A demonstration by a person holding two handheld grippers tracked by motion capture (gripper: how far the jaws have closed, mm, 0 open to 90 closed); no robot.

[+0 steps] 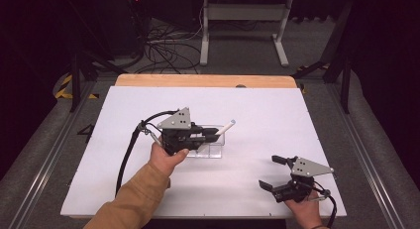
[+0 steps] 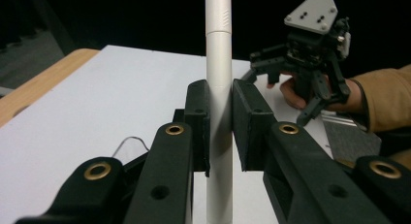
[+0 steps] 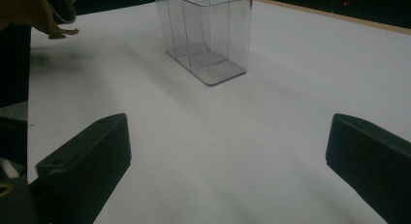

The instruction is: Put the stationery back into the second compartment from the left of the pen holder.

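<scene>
- Left gripper [image 1: 212, 132]: positioned directly over the clear container [image 1: 210, 148], jaws clamped on a white marker [image 1: 224, 128].
- White marker: tilted, tip up-right of the container.
- Right gripper [image 1: 272, 172]: well right of the container, jaws apart, nothing between them.

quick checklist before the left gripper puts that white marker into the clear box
1. Grip on the white marker: left gripper has its jaws closed on the barrel from both sides. ok
2. Marker cap: a seam shows near the top, cap looks seated. ok
3. Clear box upright on the white table, dividers inside, compartments look empty. ok
4. Marker lined up over a compartment: in the high view the marker sits tilted above the box; which compartment lies under it is unclear. cannot tell
5. Right gripper: jaws open, holding nothing, well apart from the box. ok
</scene>
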